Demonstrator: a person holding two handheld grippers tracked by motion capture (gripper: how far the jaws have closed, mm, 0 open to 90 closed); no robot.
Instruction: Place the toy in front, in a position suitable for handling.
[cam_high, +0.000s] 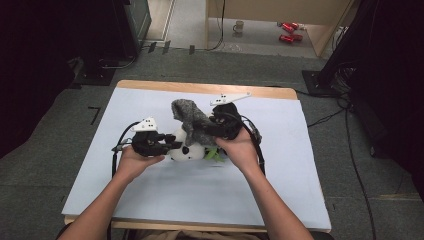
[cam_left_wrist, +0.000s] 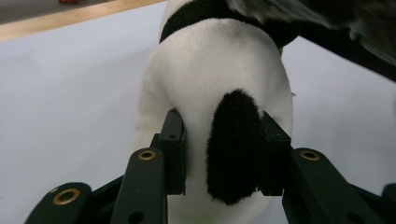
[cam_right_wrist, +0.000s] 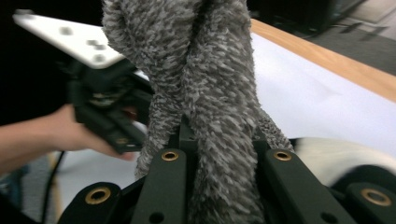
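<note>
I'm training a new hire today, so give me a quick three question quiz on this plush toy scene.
1. True or false: the right claw is shut on the grey fuzzy cloth.
2. What does the left claw grip? A) the panda plush B) a mug C) a cable
3. Fill in: the plush lies on the ____ table cover.

Key: 1 true. 2 A, the panda plush. 3 white.
</note>
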